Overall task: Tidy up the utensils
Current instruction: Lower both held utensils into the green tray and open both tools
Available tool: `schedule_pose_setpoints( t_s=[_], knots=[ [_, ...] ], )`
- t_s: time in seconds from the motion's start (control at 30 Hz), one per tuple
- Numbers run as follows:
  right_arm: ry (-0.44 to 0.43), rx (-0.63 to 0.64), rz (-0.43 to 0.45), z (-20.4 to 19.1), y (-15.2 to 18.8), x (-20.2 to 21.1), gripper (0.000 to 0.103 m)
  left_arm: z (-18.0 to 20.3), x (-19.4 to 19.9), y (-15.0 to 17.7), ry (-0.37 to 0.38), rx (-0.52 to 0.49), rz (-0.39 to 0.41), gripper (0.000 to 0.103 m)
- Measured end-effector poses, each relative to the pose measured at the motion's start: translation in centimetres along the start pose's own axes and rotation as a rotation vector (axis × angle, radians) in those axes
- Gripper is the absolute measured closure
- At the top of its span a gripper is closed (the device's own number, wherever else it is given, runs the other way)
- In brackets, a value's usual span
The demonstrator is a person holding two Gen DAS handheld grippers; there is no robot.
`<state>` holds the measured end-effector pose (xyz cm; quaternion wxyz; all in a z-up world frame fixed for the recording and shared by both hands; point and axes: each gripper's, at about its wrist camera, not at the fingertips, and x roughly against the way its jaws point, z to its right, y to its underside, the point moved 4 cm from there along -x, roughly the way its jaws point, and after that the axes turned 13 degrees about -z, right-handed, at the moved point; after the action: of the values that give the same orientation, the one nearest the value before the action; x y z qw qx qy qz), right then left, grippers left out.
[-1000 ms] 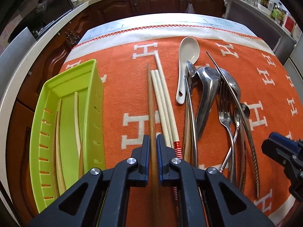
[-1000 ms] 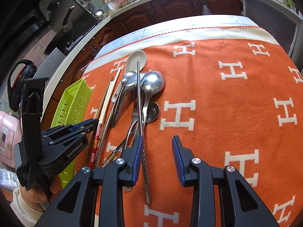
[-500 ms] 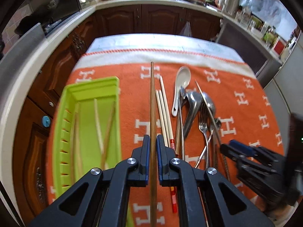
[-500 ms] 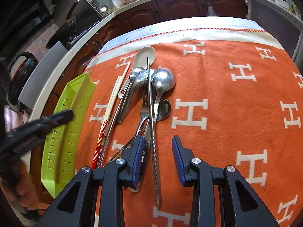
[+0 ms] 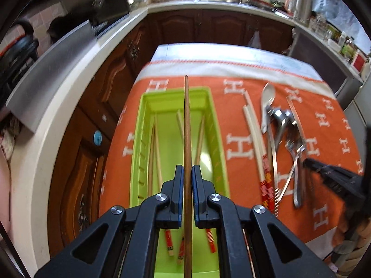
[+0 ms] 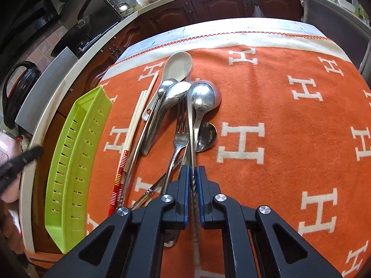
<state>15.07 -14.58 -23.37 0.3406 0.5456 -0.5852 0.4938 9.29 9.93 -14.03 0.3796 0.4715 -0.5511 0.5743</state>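
My left gripper point(image 5: 187, 170) is shut on a brown wooden chopstick point(image 5: 187, 125) and holds it lengthwise above the green tray point(image 5: 214, 125), which holds several chopsticks point(image 5: 155, 148). My right gripper point(image 6: 192, 172) is shut on a long metal chopstick point(image 6: 190, 125) that lies over a pile of metal spoons point(image 6: 204, 97) and a fork point(image 6: 179, 136) on the orange cloth point(image 6: 289, 125). A white ceramic spoon point(image 6: 177, 66) and pale chopsticks with red ends point(image 6: 134, 125) lie beside the pile. The green tray also shows in the right wrist view point(image 6: 76, 153).
The orange cloth with white H marks covers the table; its left edge runs just past the tray point(image 5: 116, 143). Dark wooden cabinets point(image 5: 220, 27) and a cluttered counter stand behind. A white counter rim point(image 5: 46, 106) curves at the left.
My left gripper lifted the brown chopstick and carried it left, from the cloth to above the green tray. My right gripper closed on the metal chopstick.
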Motion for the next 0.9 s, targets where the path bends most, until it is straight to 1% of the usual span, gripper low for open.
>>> schedule_pose_setpoints(
  t_s=[0.07,0.13,0.2,0.23,0.27,0.3,0.37,0.4,0.5,0.63,0.8,0.9],
  knots=[
    [0.004,-0.01,0.01,-0.1,0.2,0.6,0.097,-0.5,-1.1,0.6,0.001,0.005,-0.017,0.098],
    [-0.008,-0.017,0.024,-0.4,0.5,1.6,0.097,-0.8,-1.7,0.9,-0.003,0.004,-0.019,0.098],
    [-0.026,-0.02,0.035,-1.0,0.7,2.6,0.097,-1.2,-2.0,1.3,0.009,0.015,-0.022,0.096],
    [-0.039,-0.021,0.038,-1.4,0.8,3.1,0.097,-1.5,-2.0,1.5,0.015,0.024,-0.02,0.09],
    [-0.054,-0.023,0.04,-1.8,1.0,3.6,0.097,-1.8,-1.8,1.7,0.016,0.032,-0.012,0.082],
    [-0.068,-0.022,0.043,-2.4,1.1,4.1,0.097,-2.0,-1.6,1.9,0.012,0.037,-0.002,0.076],
    [-0.09,-0.013,0.048,-3.6,1.3,5.0,0.097,-2.9,-1.0,2.2,-0.005,0.058,0.031,0.046],
    [-0.101,-0.01,0.049,-4.3,1.4,5.4,0.097,-3.3,-0.6,2.3,-0.013,0.067,0.047,0.042],
    [-0.145,0.005,0.032,-6.8,1.6,6.2,0.097,-4.7,0.7,2.5,-0.054,0.104,0.097,0.041],
    [-0.182,0.046,-0.011,-11.1,1.7,6.3,0.097,-6.9,1.8,2.4,-0.068,0.172,0.129,0.041],
    [-0.176,0.096,-0.071,-16.5,1.9,5.2,0.097,-8.7,2.2,2.1,-0.099,0.218,0.138,0.04],
    [-0.163,0.098,-0.103,-18.9,1.7,4.1,0.097,-9.6,1.9,2.2,-0.084,0.243,0.124,0.039]
  ],
)
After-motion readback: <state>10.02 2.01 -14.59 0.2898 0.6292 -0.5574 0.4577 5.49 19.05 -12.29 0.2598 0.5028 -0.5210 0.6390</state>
